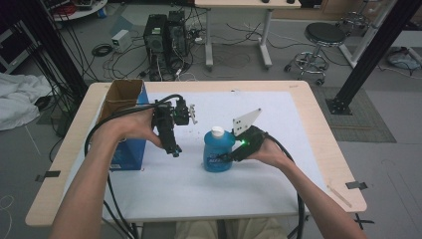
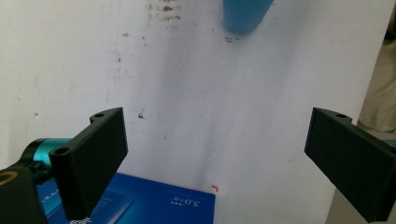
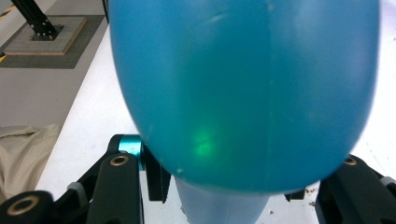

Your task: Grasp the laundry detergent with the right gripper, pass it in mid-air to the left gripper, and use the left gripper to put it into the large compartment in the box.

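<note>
Blue bottle with a white cap is seen standing upright on the white sheet covering the table, near its middle. It is clamped around its body by the jaws of the right gripper, which comes in from the bottle's right; in the right gripper view the blue body is pressed between them. The left gripper is held apart from the bottle, just beside the open cardboard box, and its jaws are spread wide with nothing between them. The grasp can be judged done; the bottle is not yet lifted, and whatever is to be done with it is left.
</note>
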A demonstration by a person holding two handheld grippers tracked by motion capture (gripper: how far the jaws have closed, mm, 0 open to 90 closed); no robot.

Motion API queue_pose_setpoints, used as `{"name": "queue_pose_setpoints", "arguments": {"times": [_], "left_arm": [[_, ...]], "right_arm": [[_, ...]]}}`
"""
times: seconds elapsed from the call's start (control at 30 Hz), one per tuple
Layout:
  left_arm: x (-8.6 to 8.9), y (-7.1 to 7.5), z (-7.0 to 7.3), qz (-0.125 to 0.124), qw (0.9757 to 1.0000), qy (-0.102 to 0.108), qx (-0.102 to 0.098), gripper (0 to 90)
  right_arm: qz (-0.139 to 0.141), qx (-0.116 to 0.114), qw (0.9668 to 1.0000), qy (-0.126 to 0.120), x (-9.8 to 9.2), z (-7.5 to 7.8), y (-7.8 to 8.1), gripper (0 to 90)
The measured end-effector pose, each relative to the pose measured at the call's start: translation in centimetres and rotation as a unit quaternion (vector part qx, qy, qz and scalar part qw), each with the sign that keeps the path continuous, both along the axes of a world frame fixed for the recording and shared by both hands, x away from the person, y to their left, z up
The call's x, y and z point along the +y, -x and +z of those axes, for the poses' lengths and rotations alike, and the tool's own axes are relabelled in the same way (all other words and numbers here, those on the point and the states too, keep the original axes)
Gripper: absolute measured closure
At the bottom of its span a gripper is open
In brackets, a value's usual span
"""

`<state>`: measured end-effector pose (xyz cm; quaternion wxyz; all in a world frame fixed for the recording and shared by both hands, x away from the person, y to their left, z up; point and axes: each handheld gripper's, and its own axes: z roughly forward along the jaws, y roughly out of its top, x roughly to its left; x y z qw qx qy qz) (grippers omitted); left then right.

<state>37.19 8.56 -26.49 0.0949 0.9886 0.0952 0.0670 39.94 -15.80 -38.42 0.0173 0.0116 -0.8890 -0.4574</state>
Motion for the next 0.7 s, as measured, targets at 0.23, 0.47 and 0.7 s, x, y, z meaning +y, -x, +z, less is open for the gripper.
{"name": "queue_pose_setpoints", "arguments": {"times": [0.23,0.47,0.7], "left_arm": [[-0.7,-0.2,1.5,-0.001,0.9996,0.027,0.003,6.0],[-1.8,-0.5,3.2,-0.004,0.9988,0.049,0.006,6.0],[-2.9,-1.2,4.1,-0.002,0.9977,0.068,0.010,6.0]], "right_arm": [[-0.014,-0.004,0.9998,-0.012,-0.3,0.9,-0.3,46.8],[-0.007,-0.008,0.9998,-0.017,-0.4,3.3,-1.0,46.5],[-0.002,-0.015,0.9999,-0.008,-0.1,4.6,-1.2,46.4]]}}
